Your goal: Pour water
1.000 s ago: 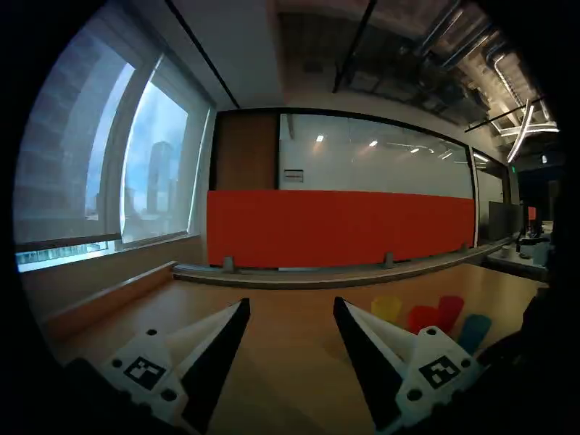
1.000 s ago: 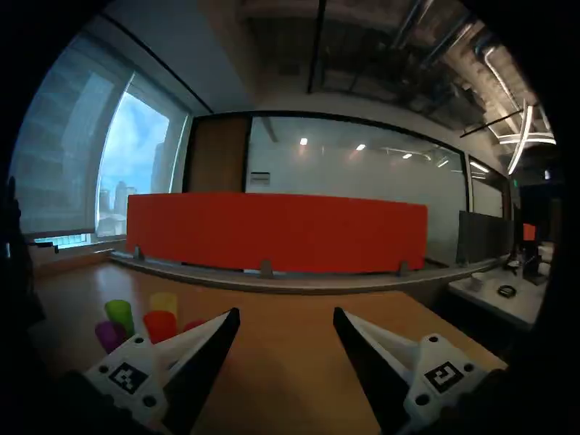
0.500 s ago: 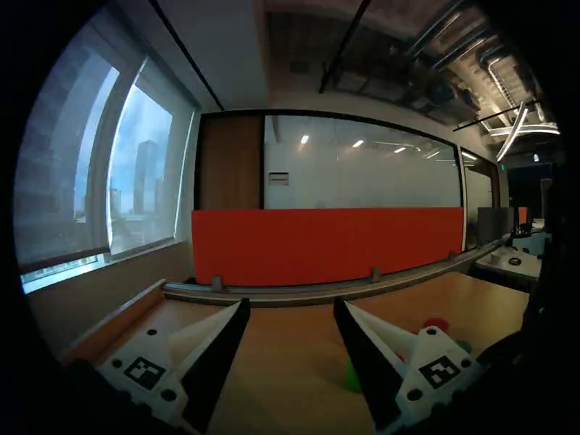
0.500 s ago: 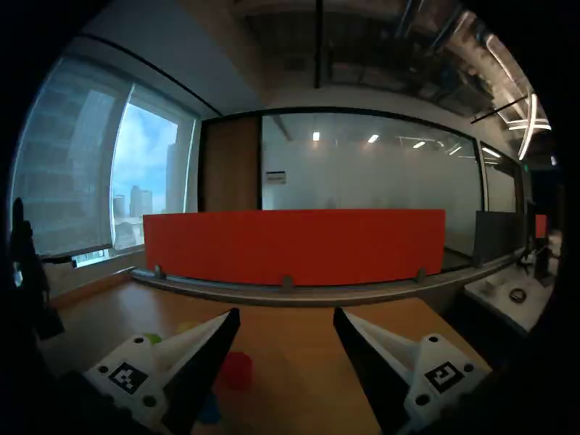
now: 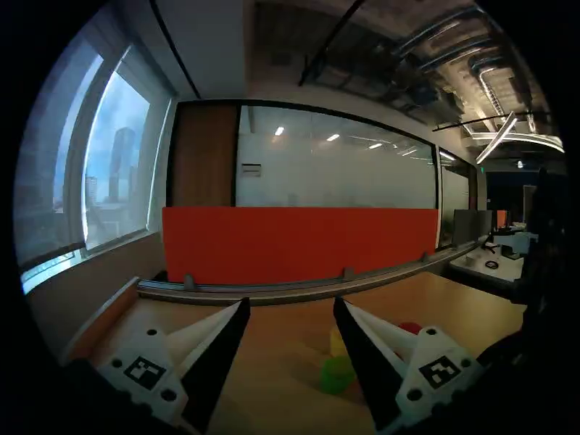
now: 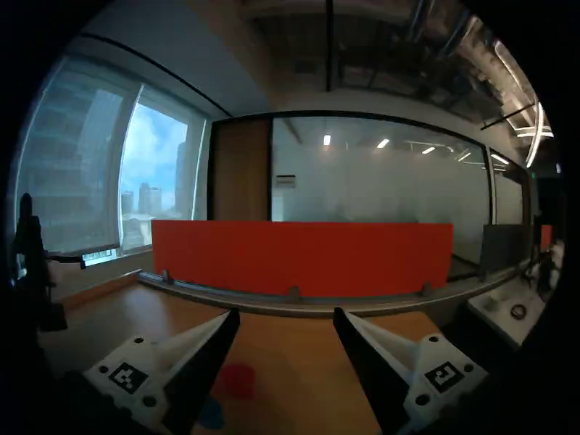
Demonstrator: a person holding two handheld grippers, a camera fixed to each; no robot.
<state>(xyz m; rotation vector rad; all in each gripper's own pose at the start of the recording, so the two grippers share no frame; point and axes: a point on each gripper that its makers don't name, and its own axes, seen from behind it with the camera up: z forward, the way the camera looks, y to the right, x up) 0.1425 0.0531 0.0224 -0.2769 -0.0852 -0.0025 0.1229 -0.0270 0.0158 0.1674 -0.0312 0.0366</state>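
1. Left gripper: one, fingers spread wide, empty, over the wooden table.
2. Cups near its right finger: three. Green cup is nearest and upright, yellow cup behind it, red cup farther right.
3. Right gripper: one, spread, empty; blue cup by its left finger.
4. Orange partition: one, far.

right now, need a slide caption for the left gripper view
Open left gripper above a wooden desk, green cup and yellow cup just ahead, orange divider behind.
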